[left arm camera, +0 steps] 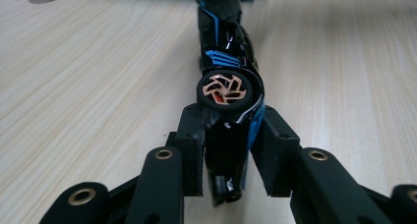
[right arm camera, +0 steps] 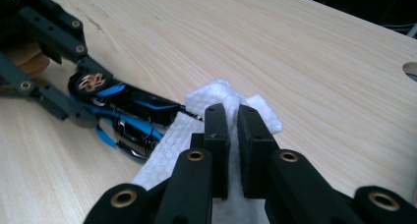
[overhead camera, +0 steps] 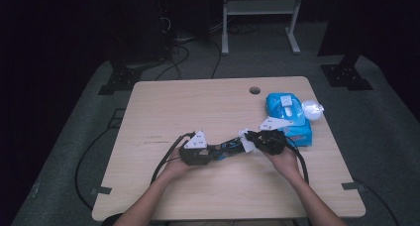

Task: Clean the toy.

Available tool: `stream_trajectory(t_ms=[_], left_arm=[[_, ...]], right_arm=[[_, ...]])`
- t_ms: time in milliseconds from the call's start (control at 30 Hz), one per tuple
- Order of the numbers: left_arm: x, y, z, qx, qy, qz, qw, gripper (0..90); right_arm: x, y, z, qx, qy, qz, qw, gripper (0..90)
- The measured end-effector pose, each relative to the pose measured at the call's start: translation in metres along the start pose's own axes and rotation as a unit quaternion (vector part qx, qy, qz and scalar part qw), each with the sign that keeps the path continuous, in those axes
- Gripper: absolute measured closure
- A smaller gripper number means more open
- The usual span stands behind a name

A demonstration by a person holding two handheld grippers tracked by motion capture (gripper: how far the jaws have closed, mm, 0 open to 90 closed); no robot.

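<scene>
Right hand-held gripper (right arm camera: pixel 232 117) pinches wipe (right arm camera: pixel 216 94); left hand-held gripper (left arm camera: pixel 230 135) clamps toy car (left arm camera: pixel 227 71).

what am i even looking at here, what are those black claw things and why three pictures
The black claws are hand-held grippers, tongs with two jaws; a person holds one in each hand at a wooden table. One picture is taken from above. The other two come from small cameras riding on each gripper, looking along its jaws.

The left gripper is clamped on a black and blue toy car, lifted on its side. The right gripper pinches a white wipe at the car's far end, apparently to clean it. A blue pack of wipes lies on the table behind.
</scene>
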State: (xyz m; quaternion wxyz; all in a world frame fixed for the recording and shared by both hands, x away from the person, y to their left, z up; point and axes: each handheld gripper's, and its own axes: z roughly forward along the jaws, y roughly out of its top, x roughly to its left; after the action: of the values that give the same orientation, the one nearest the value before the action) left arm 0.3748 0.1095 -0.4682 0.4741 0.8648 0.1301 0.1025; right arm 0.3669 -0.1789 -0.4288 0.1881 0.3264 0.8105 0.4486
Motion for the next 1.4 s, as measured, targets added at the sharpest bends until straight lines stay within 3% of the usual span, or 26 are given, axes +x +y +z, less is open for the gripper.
stream_trajectory(t_ms=[200, 367, 467, 533, 567, 600, 667, 700, 800, 833, 867, 967, 1033, 1067, 1200, 1233, 1400], left_arm=[[0.003, 0.000, -0.001, -0.004, 0.005, -0.002, 1.0000, 67.0], [0.004, -0.001, -0.003, -0.002, 0.011, 0.001, 0.9999, 67.4], [0.005, -0.002, -0.004, -0.002, 0.012, -0.002, 0.9999, 67.9], [0.006, -0.001, -0.004, -0.002, 0.012, -0.002, 0.9999, 67.9], [0.006, -0.001, -0.004, -0.002, 0.012, -0.002, 0.9999, 67.9], [0.005, -0.001, -0.004, -0.001, 0.013, 0.003, 0.9999, 67.9], [0.005, -0.001, -0.004, 0.001, 0.014, 0.005, 0.9999, 68.2], [0.005, -0.001, -0.004, 0.000, 0.015, 0.004, 0.9999, 68.2], [0.006, -0.001, -0.004, 0.001, 0.015, 0.004, 0.9999, 68.1], [0.007, -0.001, -0.004, 0.001, 0.016, 0.001, 0.9999, 68.0], [0.007, -0.001, -0.004, 0.001, 0.016, 0.001, 0.9999, 67.9], [0.009, -0.001, -0.006, -0.007, 0.013, -0.011, 0.9998, 64.9], [0.009, 0.000, -0.007, -0.011, 0.011, -0.013, 0.9998, 62.1], [0.010, 0.002, -0.009, -0.012, 0.002, -0.022, 0.9997, 53.7], [0.011, 0.005, -0.012, -0.023, -0.002, -0.039, 0.9990, 45.4], [0.013, 0.006, -0.014, -0.032, -0.012, -0.060, 0.9976, 44.2], [0.013, 0.007, -0.016, -0.045, -0.020, -0.081, 0.9955, 43.7]], right_arm=[[0.007, 0.004, 0.006, -0.001, 0.011, -0.004, 0.9999, 83.3], [0.034, 0.017, 0.030, -0.005, 0.051, -0.032, 0.9982, 83.1], [0.034, 0.017, 0.031, -0.006, 0.047, -0.033, 0.9983, 83.2], [0.018, 0.012, 0.021, -0.004, 0.027, -0.013, 0.9995, 83.2], [0.018, 0.012, 0.021, -0.004, 0.027, -0.013, 0.9995, 83.2], [0.003, 0.007, 0.011, -0.004, 0.011, 0.004, 0.9999, 83.2], [-0.004, 0.005, 0.007, -0.002, 0.001, 0.008, 1.0000, 83.1], [-0.014, 0.001, 0.001, 0.006, -0.021, 0.010, 0.9997, 83.2], [-0.017, 0.000, -0.001, 0.007, -0.021, 0.014, 0.9997, 83.2], [-0.016, 0.002, 0.000, -0.004, -0.002, 0.027, 0.9996, 83.2], [-0.016, 0.002, 0.000, -0.004, -0.002, 0.027, 0.9996, 83.2], [-0.006, 0.006, 0.009, -0.012, 0.033, 0.032, 0.9989, 83.1], [-0.005, 0.005, 0.011, -0.010, 0.033, 0.027, 0.9990, 83.1], [-0.005, 0.003, 0.012, -0.014, 0.035, 0.029, 0.9989, 83.1], [-0.004, 0.002, 0.011, -0.015, 0.035, 0.023, 0.9990, 83.1], [-0.002, 0.001, 0.010, -0.015, 0.029, 0.009, 0.9994, 83.1], [0.001, -0.005, 0.007, -0.029, 0.030, -0.006, 0.9991, 82.9]])
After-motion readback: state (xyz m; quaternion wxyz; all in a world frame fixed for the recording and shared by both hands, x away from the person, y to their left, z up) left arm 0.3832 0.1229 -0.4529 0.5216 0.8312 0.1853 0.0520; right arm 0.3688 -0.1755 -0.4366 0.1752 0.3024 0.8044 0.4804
